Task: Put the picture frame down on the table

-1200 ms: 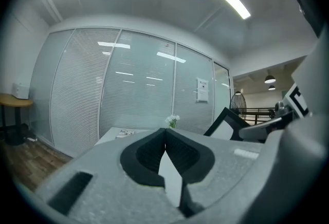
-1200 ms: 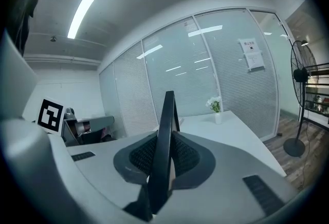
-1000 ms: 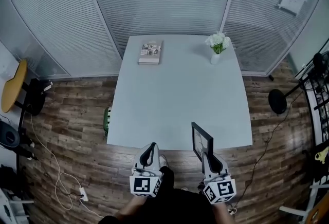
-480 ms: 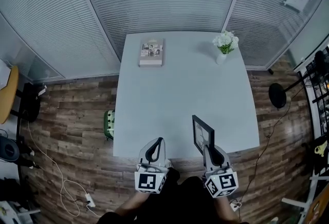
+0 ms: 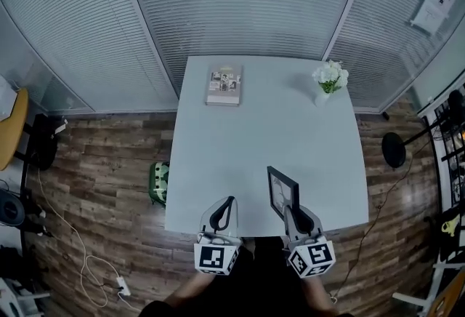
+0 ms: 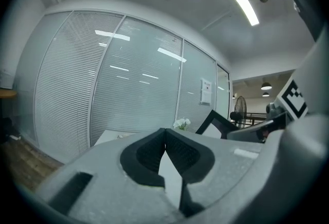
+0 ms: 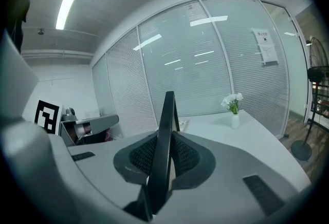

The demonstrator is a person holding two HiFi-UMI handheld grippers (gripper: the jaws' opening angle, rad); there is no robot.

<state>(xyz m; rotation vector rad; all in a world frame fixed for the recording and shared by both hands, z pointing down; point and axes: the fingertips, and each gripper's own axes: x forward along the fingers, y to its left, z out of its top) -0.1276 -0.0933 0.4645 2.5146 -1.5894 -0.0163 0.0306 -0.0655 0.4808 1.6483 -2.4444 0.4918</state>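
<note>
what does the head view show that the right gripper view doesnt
Only the head view: the front face of the picture frame, and a green object on the floor beside the table.
Only the right gripper view: the ceiling light, and the right gripper up close, its fingers pressed on both sides of the frame, which is seen edge-on.
Both: the frame, the table, and the vase of white flowers near the table's far right corner.

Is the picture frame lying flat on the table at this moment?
No, the picture frame stands upright, clamped in the right tongs at the near edge of the table.
</note>
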